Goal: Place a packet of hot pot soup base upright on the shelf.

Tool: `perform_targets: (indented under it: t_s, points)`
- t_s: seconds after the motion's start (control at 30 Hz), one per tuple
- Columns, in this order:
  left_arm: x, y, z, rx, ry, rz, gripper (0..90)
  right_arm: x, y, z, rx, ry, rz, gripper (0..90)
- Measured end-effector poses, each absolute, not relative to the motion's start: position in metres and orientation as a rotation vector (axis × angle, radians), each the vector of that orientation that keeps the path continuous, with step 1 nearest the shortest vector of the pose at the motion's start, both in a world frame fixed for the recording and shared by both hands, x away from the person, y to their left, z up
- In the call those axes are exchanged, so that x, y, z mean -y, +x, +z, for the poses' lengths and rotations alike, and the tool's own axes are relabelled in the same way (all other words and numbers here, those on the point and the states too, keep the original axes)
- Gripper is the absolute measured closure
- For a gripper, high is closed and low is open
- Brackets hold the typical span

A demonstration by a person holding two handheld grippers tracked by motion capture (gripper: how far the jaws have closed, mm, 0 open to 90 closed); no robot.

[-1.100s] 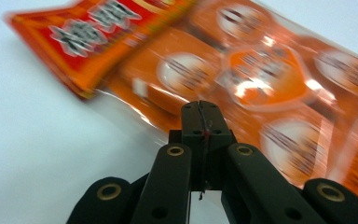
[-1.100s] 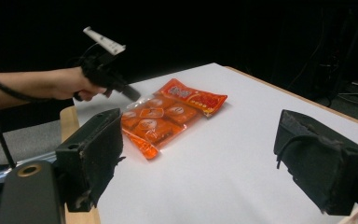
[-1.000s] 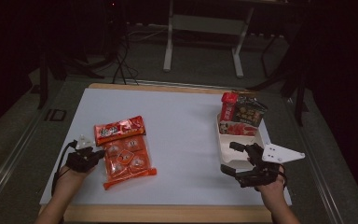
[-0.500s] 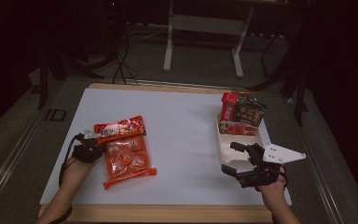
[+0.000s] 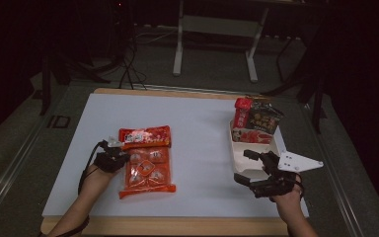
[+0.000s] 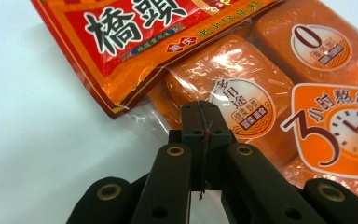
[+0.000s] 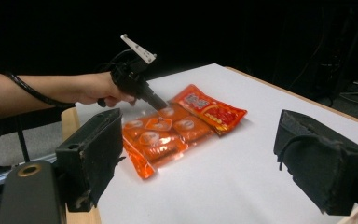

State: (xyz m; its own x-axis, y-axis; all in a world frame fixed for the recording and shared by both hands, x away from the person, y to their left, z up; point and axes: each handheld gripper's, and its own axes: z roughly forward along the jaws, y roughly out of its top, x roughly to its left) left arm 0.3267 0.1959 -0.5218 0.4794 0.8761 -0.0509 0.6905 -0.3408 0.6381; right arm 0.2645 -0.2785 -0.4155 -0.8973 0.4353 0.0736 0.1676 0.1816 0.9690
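Table [image 5: 197, 123]: a white board with a wooden rim carries everything, the goods split between its left and right sides.
Tray [image 5: 237, 158]: a white tray sits near the right edge; a red carton and a dark packet [image 5: 264, 121] stand at its far end, apparently already sorted into it.
Orange pack [image 5: 145, 170]: a clear-wrapped pack of orange blocks lies flat toward the front-left corner, probably next to be handled. In the left gripper view its round labels read "0", "3" beside a clock face, and "多用途"; the smaller print is too fine to read.
Red pouch [image 5: 144, 137]: lies just beyond the orange pack, its near edge overlapping the pack's wrapper. Large characters "橋頭" show on it.
Left gripper [image 6: 200, 116]: jaws clenched together with nothing between them, tips at the pack's left edge where the wrapper meets the pouch; whether they touch the wrapper cannot be told. It looks set to nudge or probe rather than grasp.
Right gripper [image 5: 246, 165]: jaws spread wide and empty, poised by the tray's near end, seemingly waiting.
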Motion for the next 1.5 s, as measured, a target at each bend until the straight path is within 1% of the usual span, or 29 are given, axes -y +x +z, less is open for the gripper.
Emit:
perform_targets:
  t_s: [0.53, 0.6, 0.63, 0.7, 0.73, 0.87, 1.03, 1.13, 1.33, 1.4, 1.5]
  points:
    - [-0.136, 0.321, -0.518, -1.148, 2.215, 0.332, 90.0, 0.279, 0.264, -0.416, -2.239, 0.581, 1.782, 15.4]
    - [-0.130, 0.318, -0.517, -1.122, 2.222, 0.307, 90.0, 0.280, 0.264, -0.416, -2.234, 0.578, 1.786, 15.4]
    - [-0.127, 0.316, -0.517, -1.110, 2.217, 0.267, 90.0, 0.280, 0.264, -0.416, -2.235, 0.577, 1.783, 15.5]
    - [-0.120, 0.310, -0.515, -1.076, 2.241, 0.320, 90.0, 0.280, 0.264, -0.416, -2.235, 0.576, 1.784, 15.5]
    - [-0.118, 0.308, -0.513, -1.070, 2.227, 0.308, 90.0, 0.280, 0.264, -0.416, -2.236, 0.580, 1.782, 15.5]
    - [-0.120, 0.305, -0.508, -1.052, 2.219, 0.341, 90.0, 0.280, 0.264, -0.417, -2.238, 0.582, 1.778, 15.5]
    - [-0.135, 0.294, -0.504, -1.053, 2.225, 0.341, 90.0, 0.282, 0.263, -0.416, -2.234, 0.580, 1.782, 15.5]
    - [-0.146, 0.288, -0.504, -1.049, 2.237, 0.370, 90.0, 0.283, 0.263, -0.416, -2.227, 0.581, 1.785, 15.5]
    - [-0.162, 0.288, -0.496, -1.023, 2.140, 0.414, 90.0, 0.283, 0.262, -0.415, -2.222, 0.581, 1.786, 15.8]
    - [-0.163, 0.288, -0.495, -0.998, 2.125, 0.402, 90.0, 0.282, 0.261, -0.415, -2.229, 0.575, 1.774, 15.7]
    - [-0.161, 0.287, -0.496, -0.984, 2.157, 0.383, 90.0, 0.282, 0.261, -0.416, -2.235, 0.579, 1.781, 15.6]
